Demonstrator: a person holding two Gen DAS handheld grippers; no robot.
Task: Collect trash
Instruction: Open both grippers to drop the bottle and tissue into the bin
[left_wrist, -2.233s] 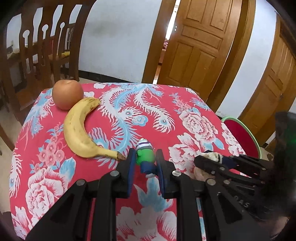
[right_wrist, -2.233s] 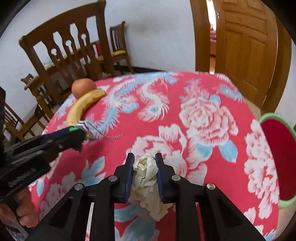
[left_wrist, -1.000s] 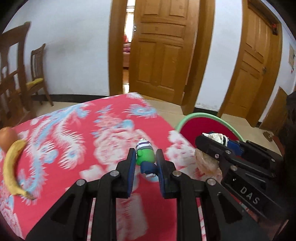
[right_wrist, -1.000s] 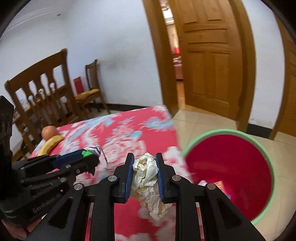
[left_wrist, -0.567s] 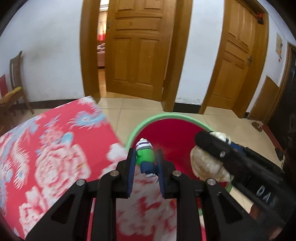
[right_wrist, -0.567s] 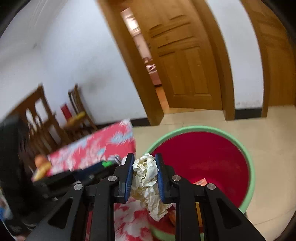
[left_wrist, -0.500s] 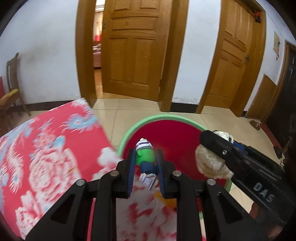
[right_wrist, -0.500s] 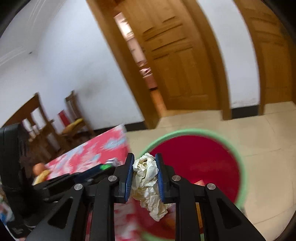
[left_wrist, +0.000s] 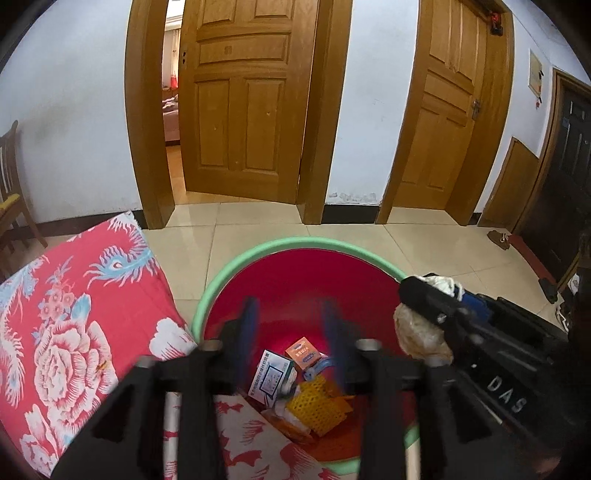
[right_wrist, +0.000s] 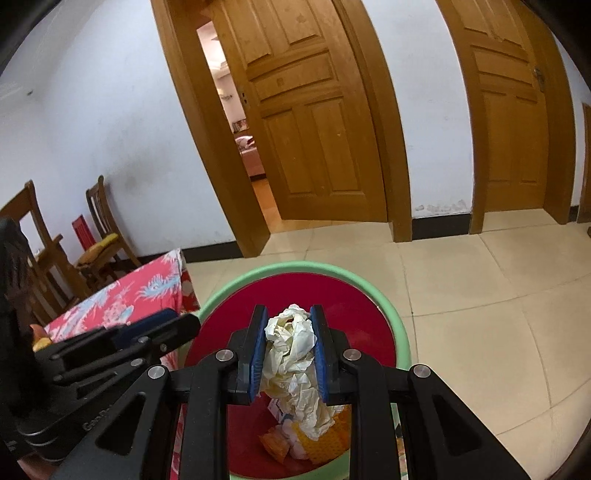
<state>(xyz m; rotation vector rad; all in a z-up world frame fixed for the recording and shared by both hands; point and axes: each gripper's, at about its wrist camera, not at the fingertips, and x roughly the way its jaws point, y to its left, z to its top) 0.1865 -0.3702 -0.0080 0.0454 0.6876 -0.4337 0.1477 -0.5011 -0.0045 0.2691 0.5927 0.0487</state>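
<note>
A red trash bin with a green rim (left_wrist: 295, 244) (right_wrist: 400, 332) stands on the floor beside the table. My left gripper (left_wrist: 290, 314) is open and empty above the bin. Boxes, a yellow mesh piece and wrappers (left_wrist: 295, 373) lie in the bin. My right gripper (right_wrist: 289, 321) is shut on a crumpled paper wad (right_wrist: 291, 343) and holds it over the bin. The right gripper also shows at the right of the left wrist view, with the wad (left_wrist: 417, 332) hanging under it.
The table with a red floral cloth (left_wrist: 74, 314) (right_wrist: 140, 291) is at the left. Wooden chairs (right_wrist: 99, 236) stand behind it. Tiled floor (right_wrist: 480, 295) and wooden doors (left_wrist: 240, 99) lie beyond the bin.
My left gripper has opened and the small green wrapper it held has left its fingers. Both grippers swung from the table to above the bin. The right still holds the paper wad.
</note>
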